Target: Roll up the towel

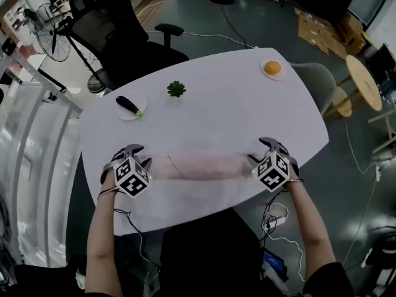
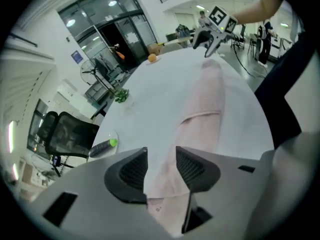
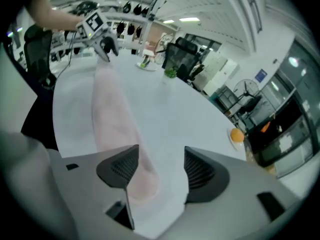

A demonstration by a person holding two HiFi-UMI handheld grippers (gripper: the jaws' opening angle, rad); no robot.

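A pale pink towel (image 1: 201, 166) lies rolled into a long roll across the near side of the white table (image 1: 223, 116). My left gripper (image 1: 132, 153) stands over the roll's left end and my right gripper (image 1: 270, 148) over its right end. In the left gripper view the left gripper (image 2: 161, 159) is open, with the towel (image 2: 202, 104) running away between its jaws toward the right gripper (image 2: 210, 36). In the right gripper view the right gripper (image 3: 161, 159) is open wide; the towel's (image 3: 112, 114) rounded end lies by its left jaw, clear of the other.
Farther back on the table are a plate with a dark eggplant (image 1: 130, 106), a small green plant (image 1: 176, 90) and an orange on a saucer (image 1: 272, 68). A black office chair (image 1: 114, 23) stands behind the table, a grey chair (image 1: 318, 82) at its right.
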